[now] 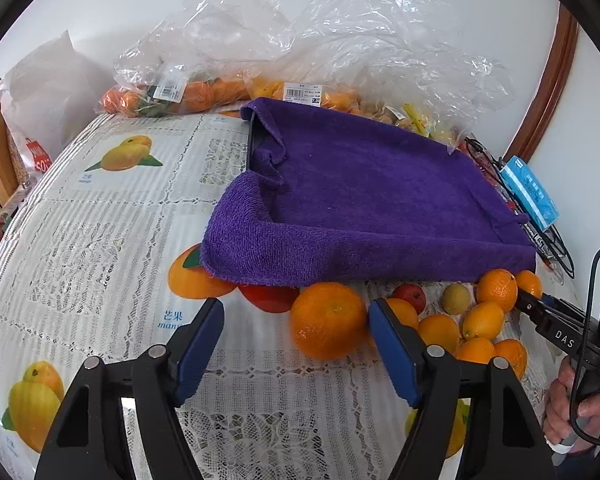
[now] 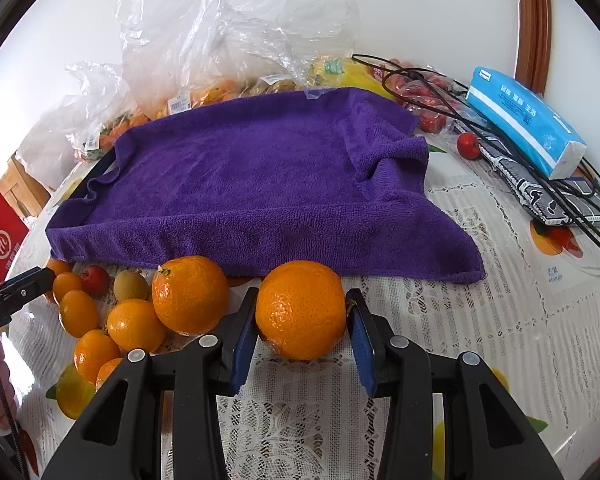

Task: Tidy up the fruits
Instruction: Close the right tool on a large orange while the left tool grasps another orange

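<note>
while right claw [image 2: 304,293] pinches orange [image 2: 300,312]: round skin may slip free.
left claw [image 1: 296,306]: half-wide, pads not closed on second orange [image 1: 328,322]; may nudge pile [image 1: 482,320] at 3 o'clock.

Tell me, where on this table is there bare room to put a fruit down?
The flat purple towel is bare on top. The lace tablecloth left of it lies open too, as does the stretch between the towel's right corner and the black cables. Crowded: the small orange and red fruits before the towel, and the plastic bags behind.
</note>
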`<state>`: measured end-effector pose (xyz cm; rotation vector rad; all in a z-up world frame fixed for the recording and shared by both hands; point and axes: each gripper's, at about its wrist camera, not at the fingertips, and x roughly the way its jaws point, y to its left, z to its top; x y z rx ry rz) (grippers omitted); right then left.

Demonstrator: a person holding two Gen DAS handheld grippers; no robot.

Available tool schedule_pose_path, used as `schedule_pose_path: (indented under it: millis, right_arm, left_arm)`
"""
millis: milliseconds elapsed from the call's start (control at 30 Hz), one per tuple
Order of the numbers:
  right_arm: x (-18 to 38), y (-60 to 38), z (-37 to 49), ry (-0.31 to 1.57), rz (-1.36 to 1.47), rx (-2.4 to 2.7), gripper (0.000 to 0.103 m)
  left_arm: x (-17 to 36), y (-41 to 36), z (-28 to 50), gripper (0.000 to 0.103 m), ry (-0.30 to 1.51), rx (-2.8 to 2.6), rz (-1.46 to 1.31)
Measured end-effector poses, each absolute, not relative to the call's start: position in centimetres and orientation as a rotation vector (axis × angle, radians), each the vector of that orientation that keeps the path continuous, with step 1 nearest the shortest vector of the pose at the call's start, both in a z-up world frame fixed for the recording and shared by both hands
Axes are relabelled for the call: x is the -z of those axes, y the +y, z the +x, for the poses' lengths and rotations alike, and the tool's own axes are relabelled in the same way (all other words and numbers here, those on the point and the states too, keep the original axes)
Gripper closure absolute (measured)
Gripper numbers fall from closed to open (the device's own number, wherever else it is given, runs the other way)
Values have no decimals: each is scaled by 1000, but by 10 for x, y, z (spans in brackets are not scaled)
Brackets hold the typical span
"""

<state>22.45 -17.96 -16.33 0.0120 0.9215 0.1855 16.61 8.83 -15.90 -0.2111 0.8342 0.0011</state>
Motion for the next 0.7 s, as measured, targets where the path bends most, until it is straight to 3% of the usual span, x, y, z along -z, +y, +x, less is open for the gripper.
schedule_pose_path:
  millis: [167, 233, 300, 600, 667, 700]
  right_arm:
    - [161, -179, 220, 907, 8, -211, 62]
    - [160, -177, 217, 899, -3, -221, 61]
    - [160, -176, 216, 899, -5, -223, 62]
    - [161, -177, 218, 902, 10, -226, 61]
    - [161, -177, 217, 903, 10, -225, 61]
    - [162, -177, 217, 903, 11, -226, 61]
  left_arm:
    - [158, 84, 172, 34, 830, -9, -164]
    - [157, 89, 174, 38, 846, 26, -185]
    - [157, 94, 174, 50, 870, 88, -228]
    - [158, 91, 171, 54, 853, 107, -226]
    - [158, 96, 171, 66, 861, 156, -275]
    - [157, 97, 171, 66, 865, 158, -283]
